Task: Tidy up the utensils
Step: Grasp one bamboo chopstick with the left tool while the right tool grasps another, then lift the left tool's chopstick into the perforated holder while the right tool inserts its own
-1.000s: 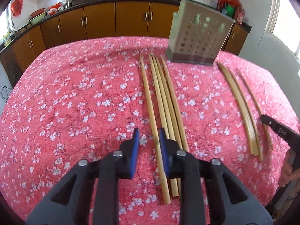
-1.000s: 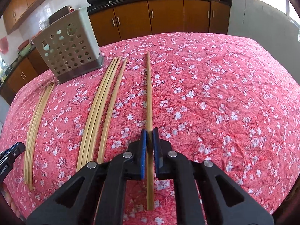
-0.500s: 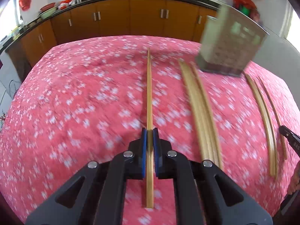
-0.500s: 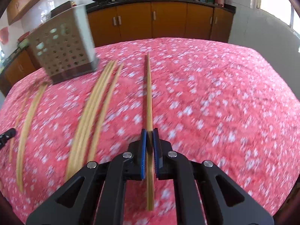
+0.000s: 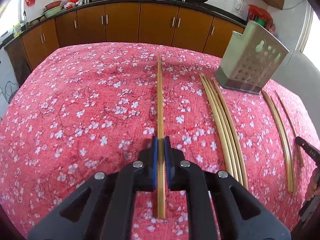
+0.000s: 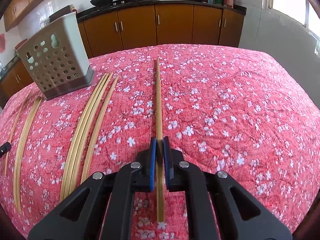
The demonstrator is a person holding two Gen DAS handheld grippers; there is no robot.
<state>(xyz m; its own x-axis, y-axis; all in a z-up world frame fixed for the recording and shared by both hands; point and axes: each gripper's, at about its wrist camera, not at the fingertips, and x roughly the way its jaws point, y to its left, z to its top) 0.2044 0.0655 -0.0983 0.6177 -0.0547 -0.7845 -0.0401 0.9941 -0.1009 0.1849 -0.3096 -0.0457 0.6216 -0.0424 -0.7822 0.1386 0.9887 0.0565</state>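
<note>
Pick-up step. Left gripper [image 5: 160, 140] clamped on one chopstick [image 5: 160, 100]; right gripper [image 6: 159, 140] clamped on another chopstick [image 6: 159, 100]. Both held above tablecloth [image 6: 240, 100]. Next: tip each into holder [image 6: 54, 64] (open top hidden here). Loose chopsticks [image 6: 88, 124] remain.

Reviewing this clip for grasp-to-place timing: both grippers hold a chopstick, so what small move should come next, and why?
Probably carry one chopstick toward the perforated holder and tip it upright over the opening. The left gripper and right gripper are each shut on a chopstick, and more chopsticks lie on the tablecloth.
</note>
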